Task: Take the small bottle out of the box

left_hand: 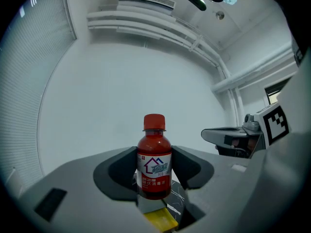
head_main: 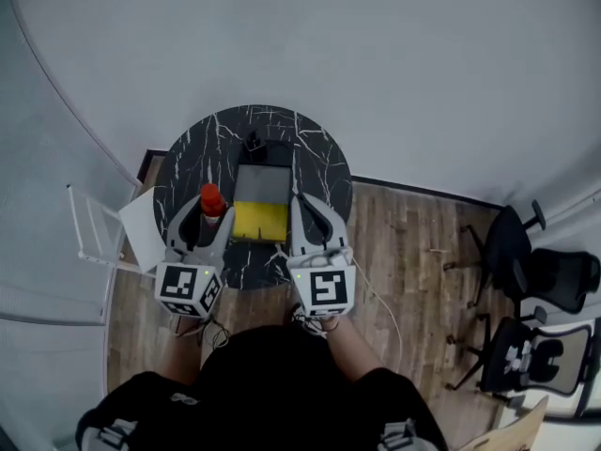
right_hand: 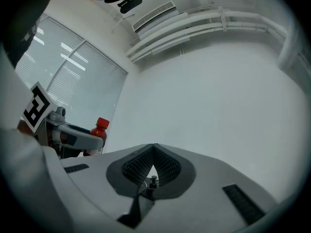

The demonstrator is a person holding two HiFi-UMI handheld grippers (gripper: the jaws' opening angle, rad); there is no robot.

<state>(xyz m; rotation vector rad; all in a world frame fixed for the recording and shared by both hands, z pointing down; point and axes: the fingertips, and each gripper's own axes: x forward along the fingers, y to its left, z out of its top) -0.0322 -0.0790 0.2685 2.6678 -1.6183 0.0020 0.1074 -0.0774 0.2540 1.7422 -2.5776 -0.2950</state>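
Note:
A small red bottle (left_hand: pixel 154 159) with a red cap and a white label stands upright between the jaws of my left gripper (left_hand: pixel 154 171), which is shut on it. In the head view the small bottle (head_main: pixel 211 202) is held above the left part of the round black marble table (head_main: pixel 192 158), left of the box (head_main: pixel 260 203). The box has a grey inside and a yellow front flap. My right gripper (right_hand: pixel 153 165) is shut with nothing between its ribbed pads, and it sits at the box's right side (head_main: pixel 311 222). The small bottle (right_hand: pixel 97 132) shows at the left of the right gripper view too.
A white chair (head_main: pixel 103 228) stands left of the table. Black office chairs (head_main: pixel 540 280) are at the right on the wooden floor. A small dark object (head_main: pixel 254 144) lies on the table behind the box. A white wall lies beyond the table.

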